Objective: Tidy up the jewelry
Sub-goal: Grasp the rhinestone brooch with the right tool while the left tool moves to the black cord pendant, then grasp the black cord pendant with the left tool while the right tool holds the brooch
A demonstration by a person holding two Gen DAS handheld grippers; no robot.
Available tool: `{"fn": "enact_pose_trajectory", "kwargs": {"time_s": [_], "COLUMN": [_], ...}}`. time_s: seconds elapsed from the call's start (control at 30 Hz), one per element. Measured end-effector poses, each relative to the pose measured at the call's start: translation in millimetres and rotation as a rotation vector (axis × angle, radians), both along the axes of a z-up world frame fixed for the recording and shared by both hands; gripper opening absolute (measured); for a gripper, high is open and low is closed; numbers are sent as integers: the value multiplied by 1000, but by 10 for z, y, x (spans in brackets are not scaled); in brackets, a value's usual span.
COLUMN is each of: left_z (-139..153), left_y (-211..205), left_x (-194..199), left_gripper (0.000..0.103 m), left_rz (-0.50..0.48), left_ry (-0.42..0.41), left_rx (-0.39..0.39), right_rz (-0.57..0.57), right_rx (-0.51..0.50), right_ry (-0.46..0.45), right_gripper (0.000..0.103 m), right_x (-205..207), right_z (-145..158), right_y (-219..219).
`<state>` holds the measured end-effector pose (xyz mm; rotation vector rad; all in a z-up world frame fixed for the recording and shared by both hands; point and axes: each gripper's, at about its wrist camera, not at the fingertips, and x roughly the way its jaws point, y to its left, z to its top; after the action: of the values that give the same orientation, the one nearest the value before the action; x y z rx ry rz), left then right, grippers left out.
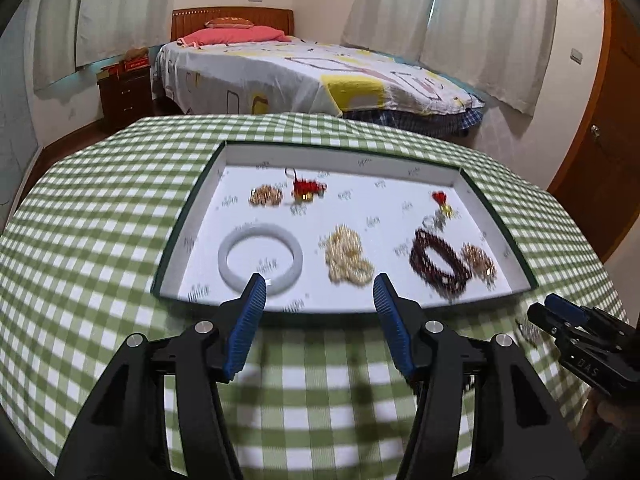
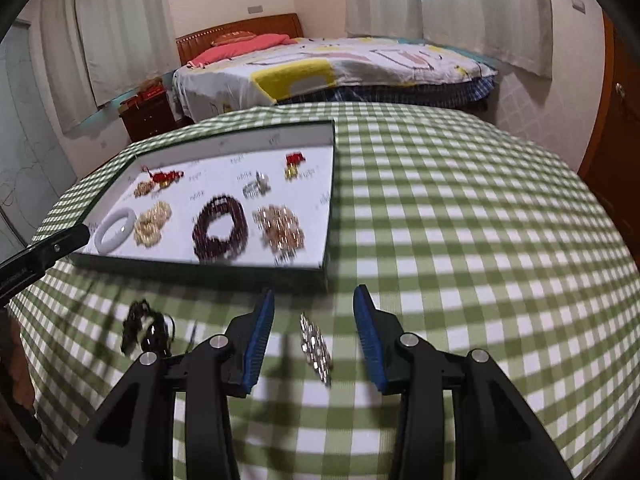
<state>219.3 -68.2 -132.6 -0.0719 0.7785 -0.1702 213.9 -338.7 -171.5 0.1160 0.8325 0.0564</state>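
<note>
Left wrist view shows the left gripper (image 1: 319,288) spread wide with nothing between its blue pads, hovering over the near wall of the tray (image 1: 188,216), close to a white bangle (image 1: 260,258). Right wrist view shows the right gripper (image 2: 314,302) parted, a silver chain (image 2: 316,348) lying on the checked tablecloth (image 2: 460,240) between its fingers, untouched. A dark bead piece (image 2: 146,330) lies left of it, outside the tray.

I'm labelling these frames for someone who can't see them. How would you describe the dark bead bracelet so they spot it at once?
Find the shallow white tray on the green checked tablecloth. In its front row, the dark bead bracelet lies between a cream pearl pile and a gold sparkly heap. It alone is deep maroon, coiled in a loop.
</note>
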Motion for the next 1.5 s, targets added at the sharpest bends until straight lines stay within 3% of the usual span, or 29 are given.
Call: {"fn": "enact_pose_trajectory", "kwargs": {"time_s": [0.3,0.43,0.5,0.67,1.5], "left_z": [-130,-174,-181,-192,-386], "left_y": [-15,-41,-64,-148,-576], "left_x": [-199,-241,-251,-284,-291], "left_gripper": [55,55,55,55,54], "left_rz": [-7,-11,-16,-37,-157], "left_ry": [33,49,53,53,108], "left_rx": [18,18,17,26,51], "right_rz": [-1,12,16,37,66], "right_rx": [22,-17,-33,-52,-24], "right_ry": [34,29,26,19,13], "right_gripper": [41,41,37,14,14], "right_x": [-61,-68,-77,-111,-177], "right_z": [-167,-187,-192,-190,-187], "right_y": [-9,64,91,159,243]}}
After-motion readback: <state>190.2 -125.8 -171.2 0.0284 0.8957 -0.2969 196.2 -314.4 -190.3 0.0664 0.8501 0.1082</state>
